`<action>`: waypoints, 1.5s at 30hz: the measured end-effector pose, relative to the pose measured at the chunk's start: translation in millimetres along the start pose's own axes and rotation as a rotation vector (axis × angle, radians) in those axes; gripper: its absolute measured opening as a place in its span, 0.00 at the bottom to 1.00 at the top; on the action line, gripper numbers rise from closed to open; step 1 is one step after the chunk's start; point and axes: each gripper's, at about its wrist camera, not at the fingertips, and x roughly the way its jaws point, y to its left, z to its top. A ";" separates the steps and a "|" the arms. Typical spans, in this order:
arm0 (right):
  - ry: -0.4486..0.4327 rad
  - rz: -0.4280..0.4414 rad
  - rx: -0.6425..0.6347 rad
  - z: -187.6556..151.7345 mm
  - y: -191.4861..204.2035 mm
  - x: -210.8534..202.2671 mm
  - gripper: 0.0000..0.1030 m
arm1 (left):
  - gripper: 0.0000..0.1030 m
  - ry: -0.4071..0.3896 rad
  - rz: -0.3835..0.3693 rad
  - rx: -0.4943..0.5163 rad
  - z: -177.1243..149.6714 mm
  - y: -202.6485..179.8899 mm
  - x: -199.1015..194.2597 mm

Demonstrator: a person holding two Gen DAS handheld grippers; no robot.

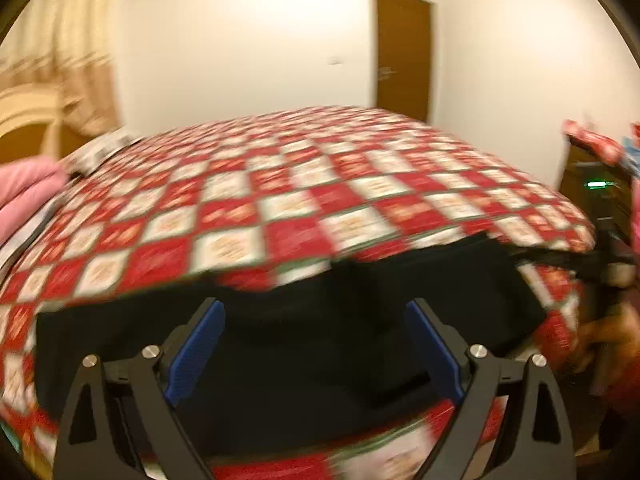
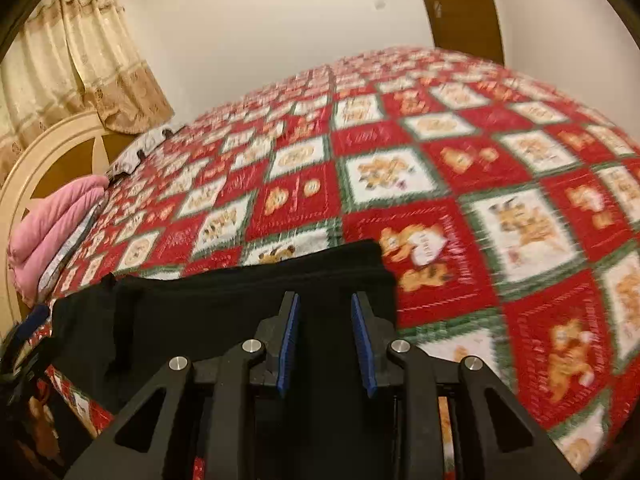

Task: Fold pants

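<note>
The black pants lie folded on the near edge of a bed with a red and white checked cover. My left gripper is open wide, its blue pads above the pants, empty. In the right wrist view the pants lie at the lower left of the cover. My right gripper is open with a narrower gap, just over the right end of the pants, holding nothing. The right gripper and hand show at the right edge of the left wrist view.
A pink pillow and a cream headboard are at the left of the bed. Curtains hang behind. A brown door is in the far wall. A dark cabinet stands right of the bed.
</note>
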 end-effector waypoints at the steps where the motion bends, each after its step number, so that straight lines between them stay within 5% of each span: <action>1: 0.030 -0.012 -0.006 2.0 -1.0 10.9 0.28 | 0.92 -0.013 -0.037 0.030 4.8 -12.9 3.5; 3: 0.008 0.005 -0.007 10.4 -2.3 16.7 0.28 | 0.92 -0.019 -0.072 0.089 9.3 -37.0 14.8; 8: -0.082 0.103 0.071 22.6 -23.7 -14.2 0.28 | 0.92 0.112 0.030 0.134 -5.7 -51.1 57.3; 12: -0.005 0.083 0.049 14.4 -38.0 -15.7 0.30 | 0.92 0.221 0.109 0.004 -28.2 -9.8 67.4; 16: 0.064 0.144 0.114 1.2 -48.6 7.7 0.30 | 0.94 0.225 0.081 -0.173 -36.9 24.8 59.7; 22: 0.037 0.157 0.083 19.0 -36.9 15.7 0.15 | 0.94 0.249 0.105 -0.157 -41.9 8.9 58.8; 30: -0.003 0.122 0.043 16.4 -35.9 24.7 0.22 | 0.94 0.247 0.084 -0.188 -45.0 13.1 52.7; 33: -0.060 0.046 0.080 18.0 -38.2 2.9 0.28 | 0.94 0.232 0.068 -0.221 -48.2 26.8 42.0; 36: -0.244 -0.024 0.047 15.3 -19.7 -42.3 0.28 | 0.94 0.193 0.105 -0.211 -53.7 38.0 25.4; 38: -0.286 -0.001 -0.008 9.3 4.0 -55.1 0.28 | 0.94 0.177 0.170 -0.195 -58.5 48.8 16.1; 45: -0.092 0.216 -0.306 -42.6 134.7 -9.7 0.28 | 0.94 0.173 0.267 -0.353 -78.5 107.8 -3.9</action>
